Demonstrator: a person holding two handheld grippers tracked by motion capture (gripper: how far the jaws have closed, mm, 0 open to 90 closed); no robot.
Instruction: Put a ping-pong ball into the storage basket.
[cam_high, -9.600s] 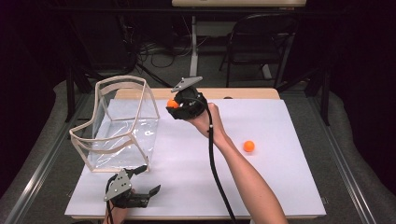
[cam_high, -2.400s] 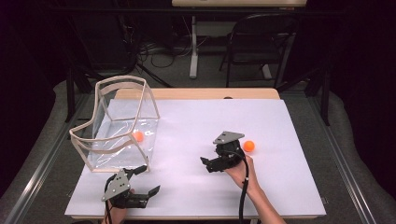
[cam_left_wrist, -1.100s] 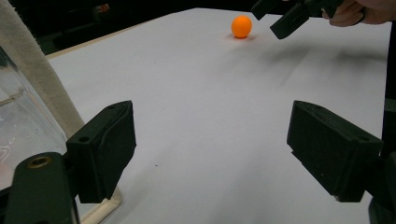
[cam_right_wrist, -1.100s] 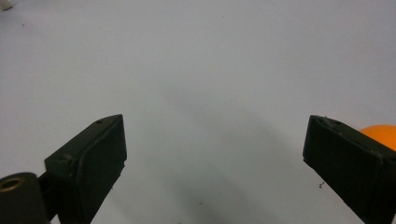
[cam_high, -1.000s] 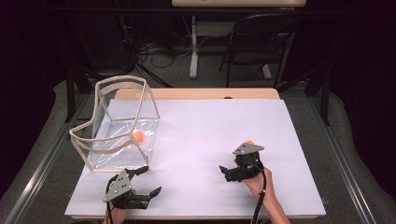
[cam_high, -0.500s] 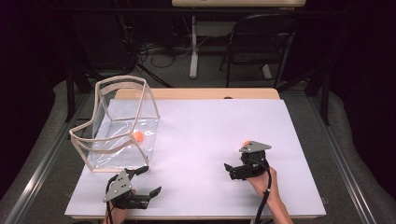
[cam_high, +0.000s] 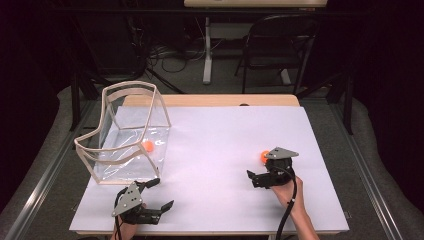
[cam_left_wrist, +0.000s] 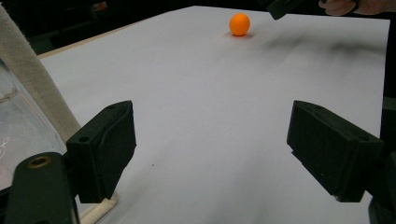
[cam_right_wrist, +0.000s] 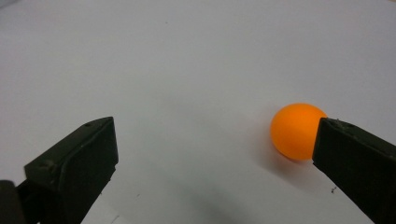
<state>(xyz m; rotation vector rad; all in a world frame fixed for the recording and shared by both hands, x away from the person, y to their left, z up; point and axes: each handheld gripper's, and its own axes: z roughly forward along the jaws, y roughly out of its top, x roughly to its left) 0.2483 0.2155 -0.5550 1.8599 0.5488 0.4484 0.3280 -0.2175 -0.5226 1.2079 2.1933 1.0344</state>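
Observation:
An orange ball (cam_high: 262, 156) lies on the white table (cam_high: 225, 130), half hidden behind my right gripper (cam_high: 251, 179). In the right gripper view this ball (cam_right_wrist: 295, 130) rests on the table just inside the right-hand jaw, apart from the left one. The right gripper (cam_right_wrist: 215, 140) is open; its jaws have just been opening wider and nothing is pressed between them. A second orange ball (cam_high: 148, 146) sits inside the clear bin (cam_high: 125, 90). My left gripper (cam_high: 161, 194) rests open near the front edge, below the bin. From the left gripper (cam_left_wrist: 210, 135) the first ball (cam_left_wrist: 239, 24) shows far ahead.
The clear bin's beige-rimmed wall (cam_left_wrist: 28, 84) stands close on the left of the left gripper. A person's hand (cam_left_wrist: 345, 5) shows beyond the ball. A black chair (cam_high: 280, 45) and cables lie beyond the table's far edge.
My right gripper has drifted slightly to the right beside the loose ball. The left gripper has stayed put. Much earlier the right gripper held a ball over the bin; that ball now lies inside.

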